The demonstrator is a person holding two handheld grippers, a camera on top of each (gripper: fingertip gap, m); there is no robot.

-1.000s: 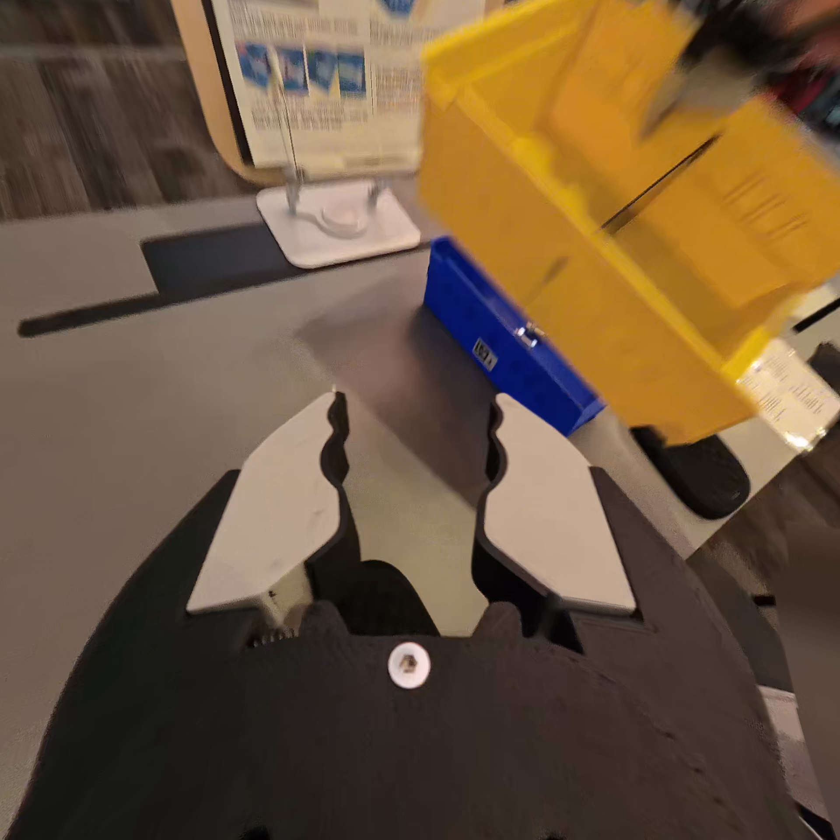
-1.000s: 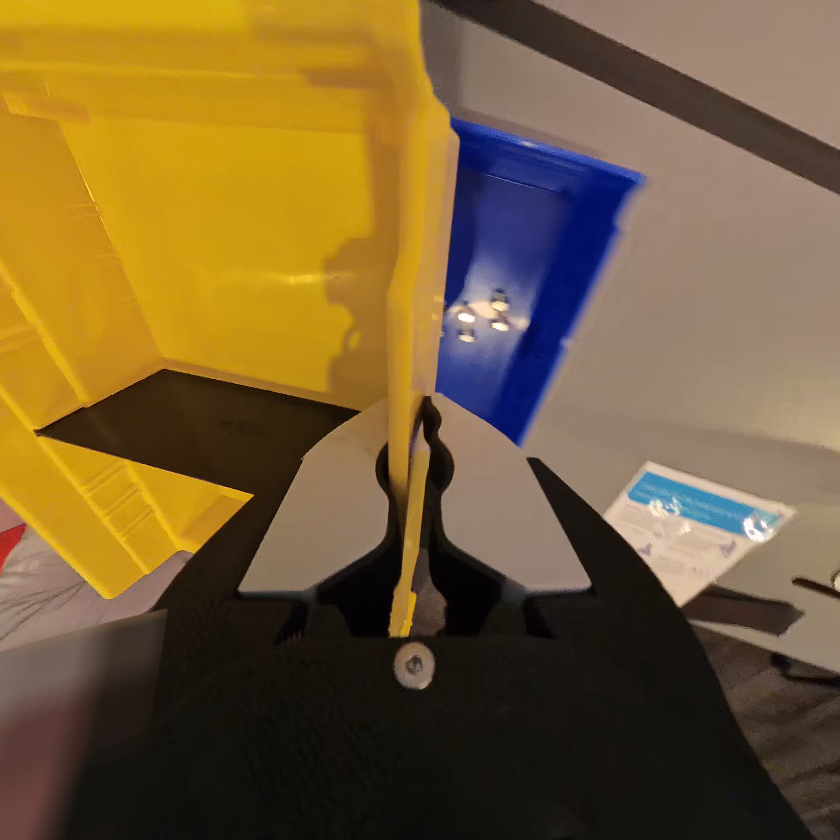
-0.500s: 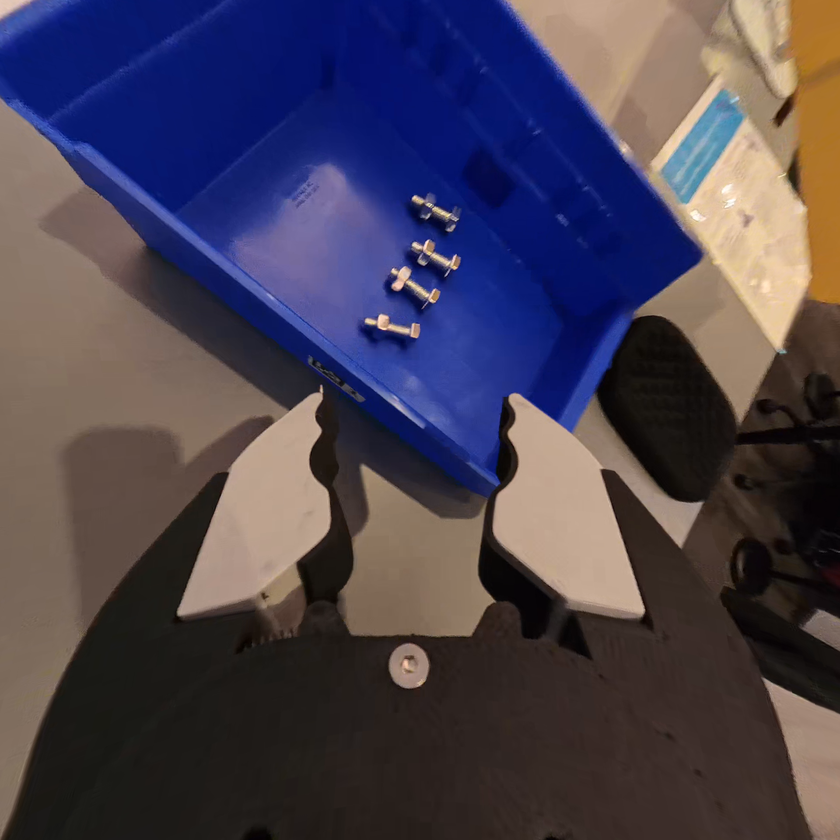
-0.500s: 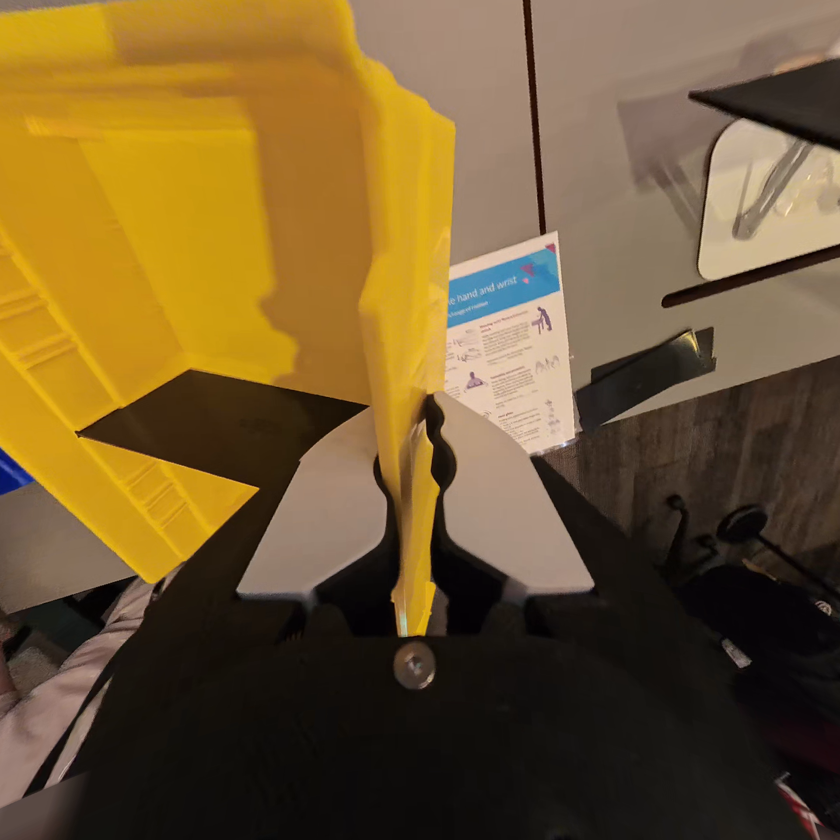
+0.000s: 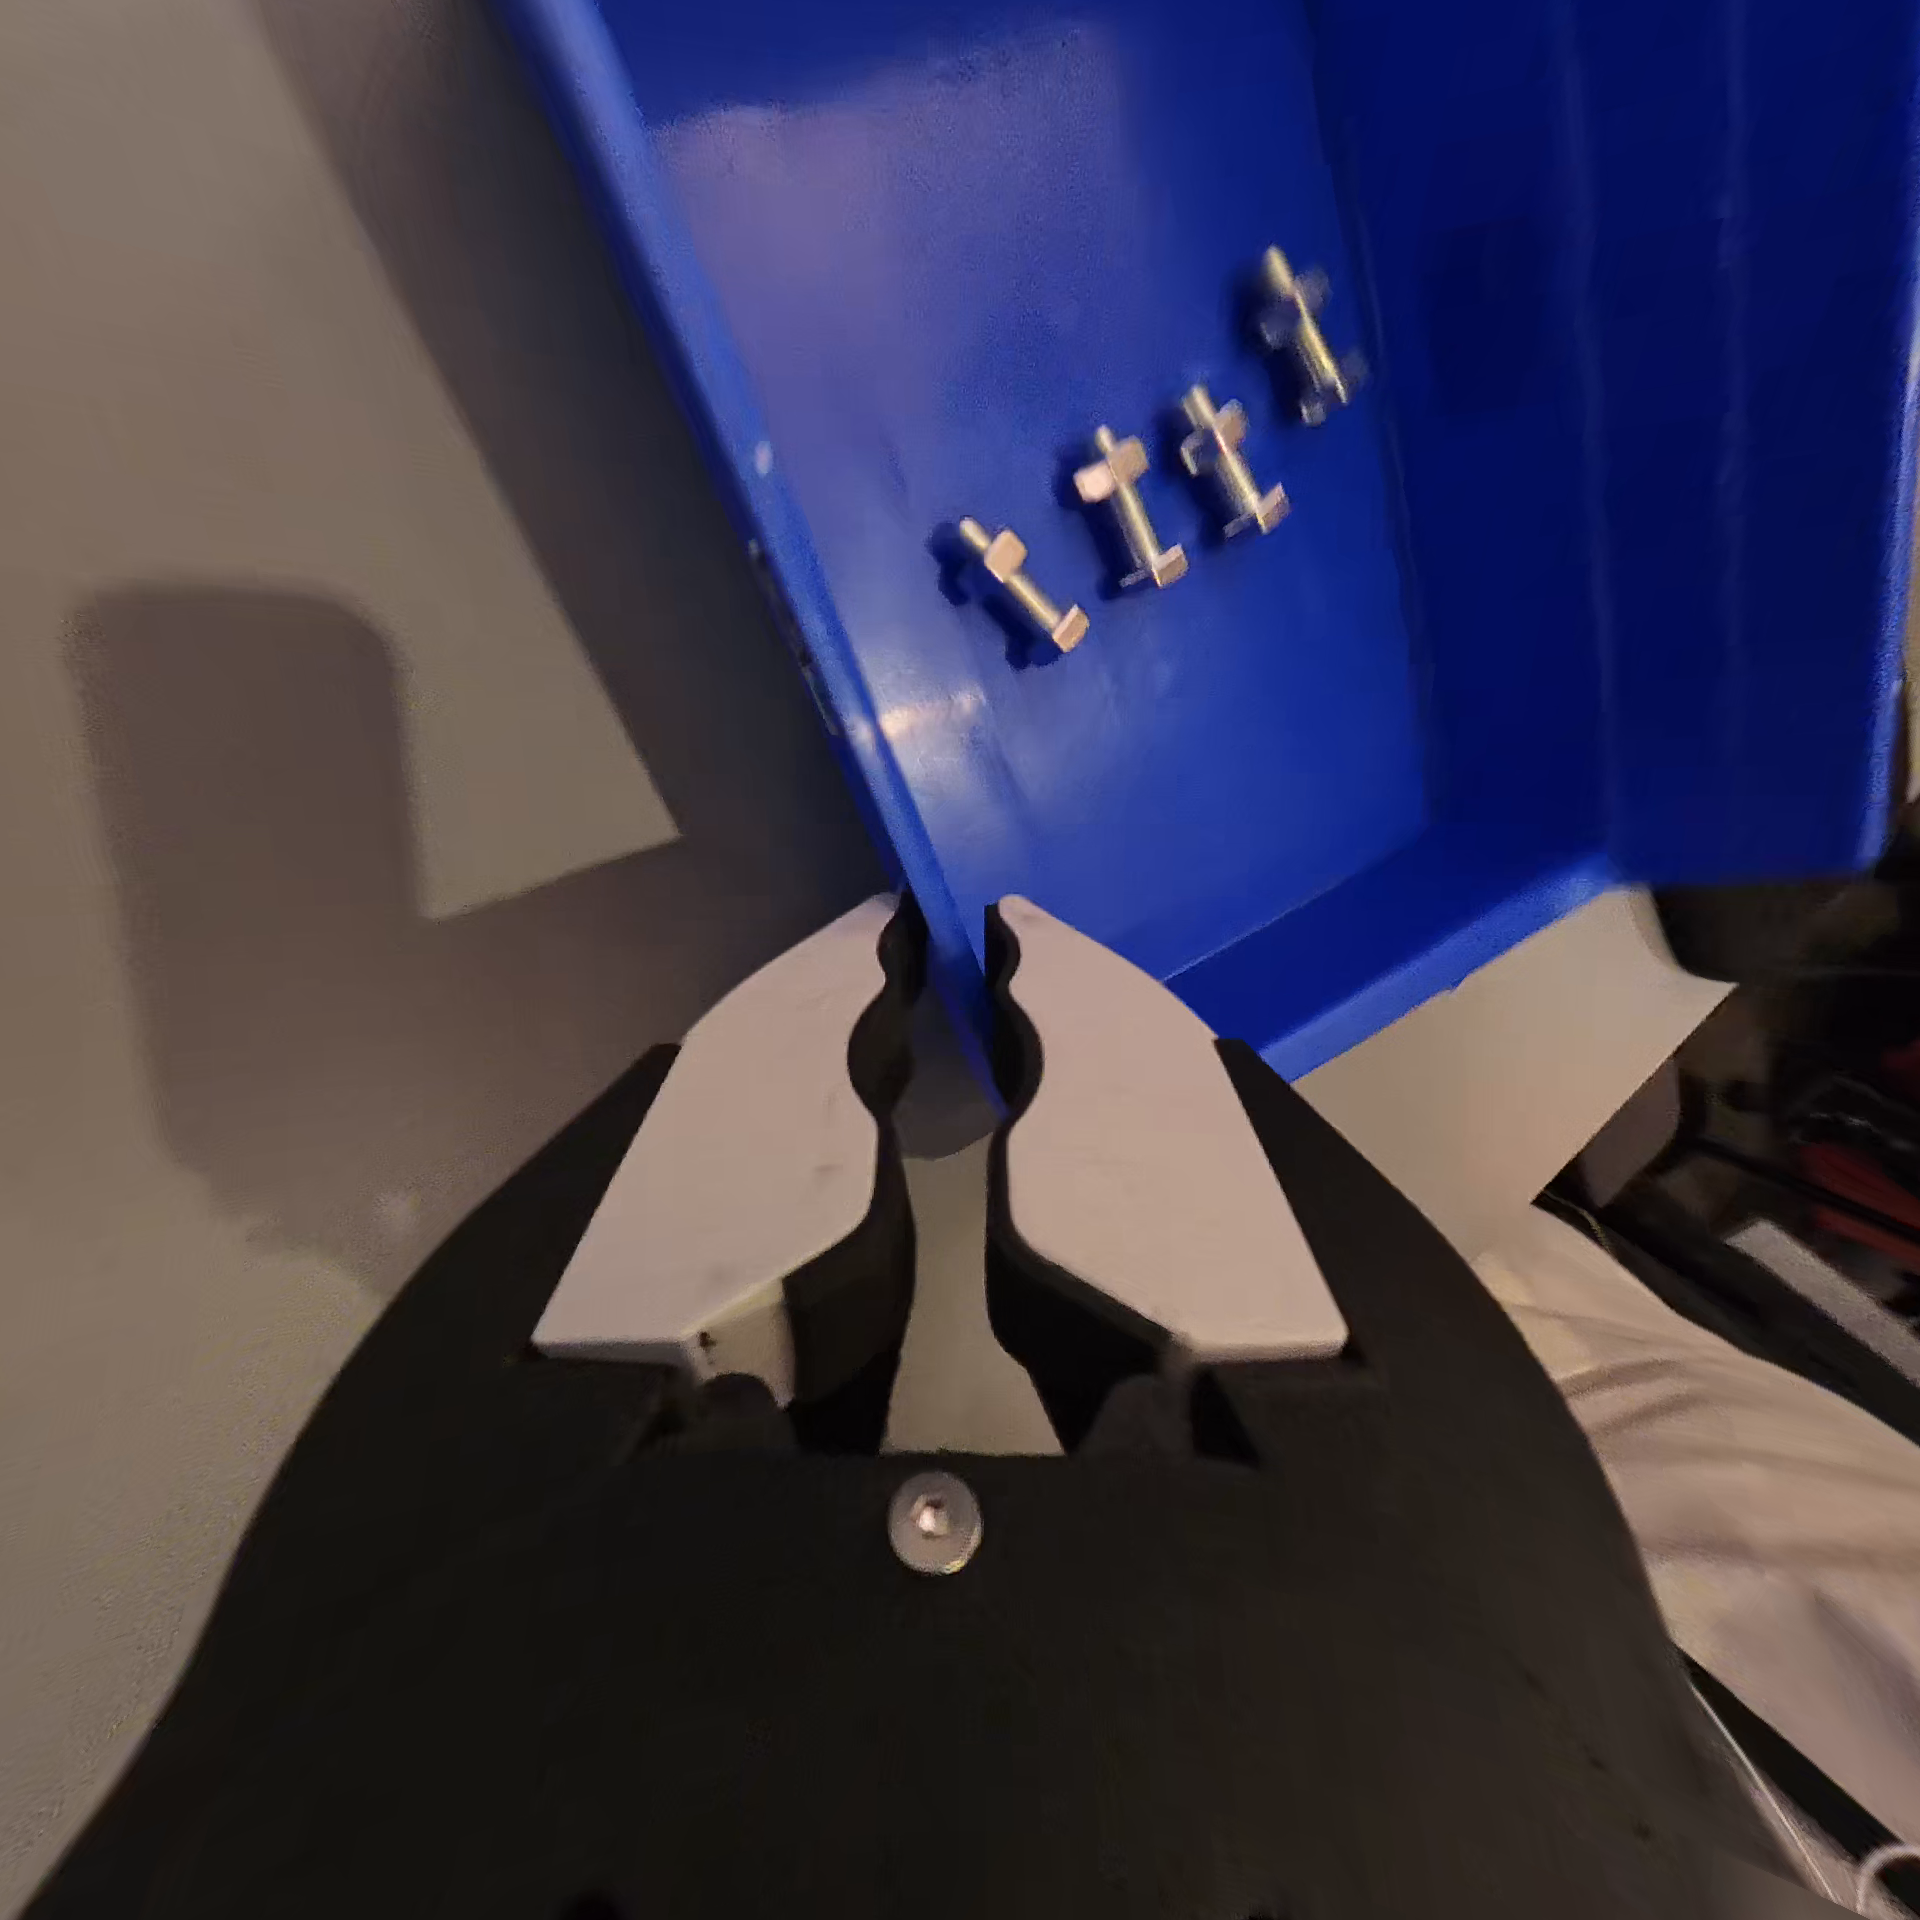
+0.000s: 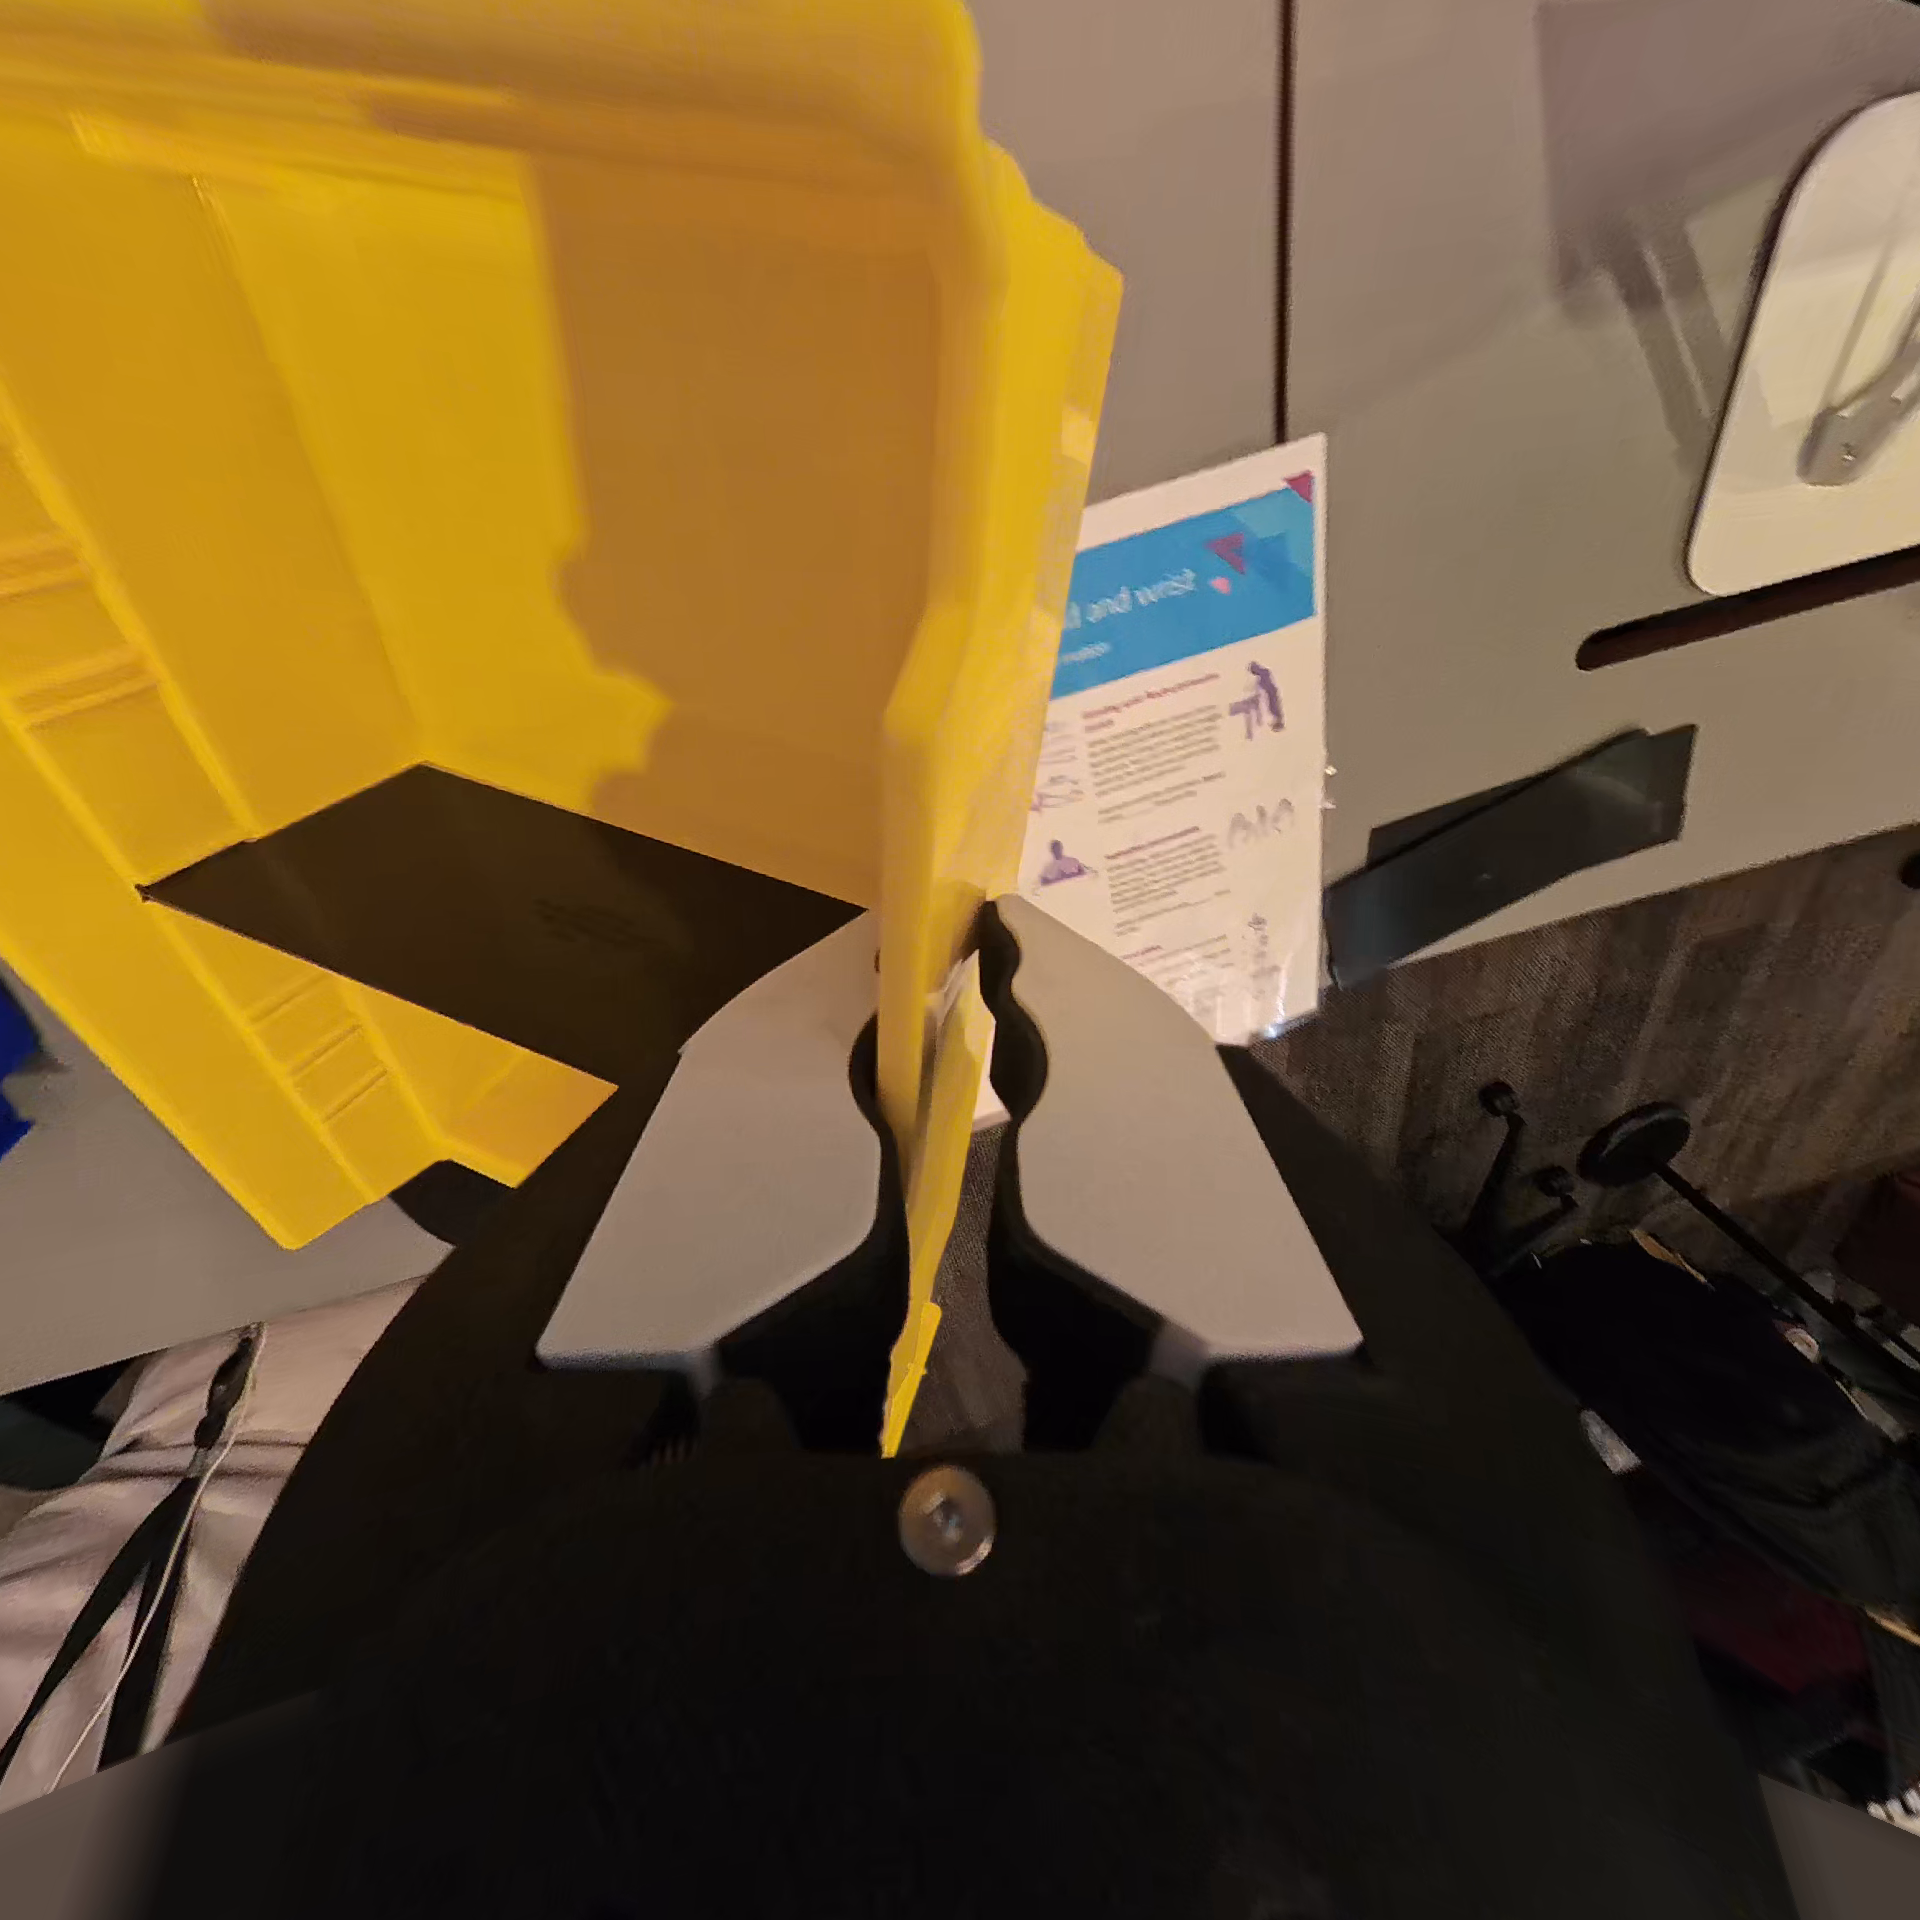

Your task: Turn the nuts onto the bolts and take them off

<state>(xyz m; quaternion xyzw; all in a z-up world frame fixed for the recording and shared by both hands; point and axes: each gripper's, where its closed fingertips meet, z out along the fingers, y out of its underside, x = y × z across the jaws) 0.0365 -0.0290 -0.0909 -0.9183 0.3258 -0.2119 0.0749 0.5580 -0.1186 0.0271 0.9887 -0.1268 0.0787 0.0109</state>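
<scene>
Several silver bolts (image 5: 1132, 520), each with a nut on it, lie in a row on the floor of a blue bin (image 5: 1662, 416). My left gripper (image 5: 951, 920) is shut on the bin's near side wall, one finger inside and one outside. I cannot tell whether the bin is off the table. My right gripper (image 6: 940, 920) is shut on the side wall of a yellow bin (image 6: 675, 468) and holds it tilted in the air. The yellow bin looks empty, with a black panel (image 6: 499, 894) low inside it.
The grey table (image 5: 260, 416) lies left of the blue bin. A laminated sheet (image 6: 1195, 748), black tape (image 6: 1507, 831) and a white stand base (image 6: 1818, 364) lie on the table behind the yellow bin. Chair legs (image 6: 1621, 1174) and pale cloth (image 5: 1714, 1507) lie past the table edge. About 55 centimeters separates my left fingertips from my right.
My left gripper came down over the blue bin's side wall and shut on it. My right gripper swung the yellow bin away from above the blue bin, towards the laminated sheet.
</scene>
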